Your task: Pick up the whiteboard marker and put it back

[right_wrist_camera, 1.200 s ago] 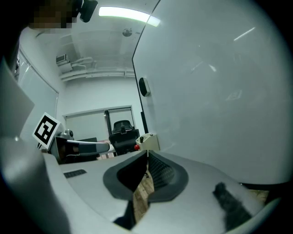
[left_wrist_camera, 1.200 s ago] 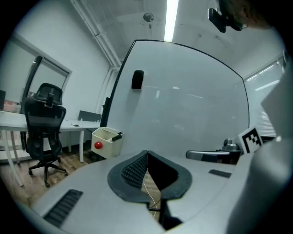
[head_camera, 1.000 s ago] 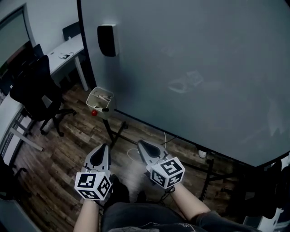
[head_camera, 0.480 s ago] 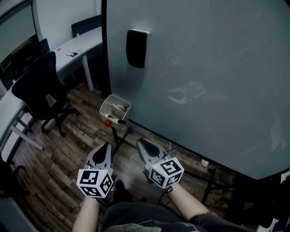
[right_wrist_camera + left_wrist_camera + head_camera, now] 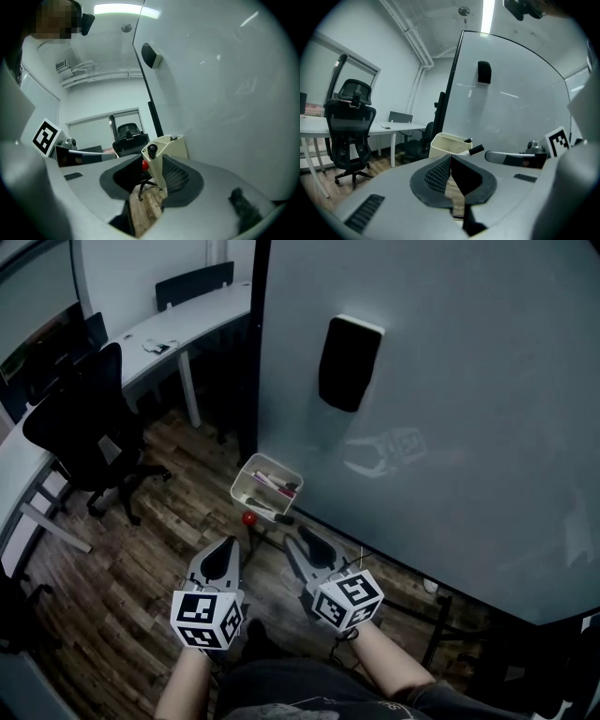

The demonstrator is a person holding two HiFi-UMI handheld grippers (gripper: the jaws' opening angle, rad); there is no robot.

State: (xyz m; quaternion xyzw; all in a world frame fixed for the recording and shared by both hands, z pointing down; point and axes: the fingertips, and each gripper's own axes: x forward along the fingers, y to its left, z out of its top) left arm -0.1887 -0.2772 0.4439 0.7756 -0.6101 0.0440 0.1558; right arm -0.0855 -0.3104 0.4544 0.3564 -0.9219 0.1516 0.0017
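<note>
Head view: two hand-held grippers low in the frame, short of a tray at the foot of a whiteboard.
Lower centre: left gripper (image 5: 226, 546) clenched, pads meeting at the tips, empty. Just right of it: right gripper (image 5: 304, 540), jaws opening, pads apart, nothing gripped, only floor and tray showing through the gap in the right gripper view. Above them, mid-frame: red ball (image 5: 249, 518) under a cream tray (image 5: 241, 489). Inside the tray, among other pens and well apart from both grippers: whiteboard marker (image 5: 275, 484). Farther up: black eraser (image 5: 350, 362) stuck on the whiteboard (image 5: 469, 427). Upper left: office chair (image 5: 80, 423) near a white desk (image 5: 187, 320).
</note>
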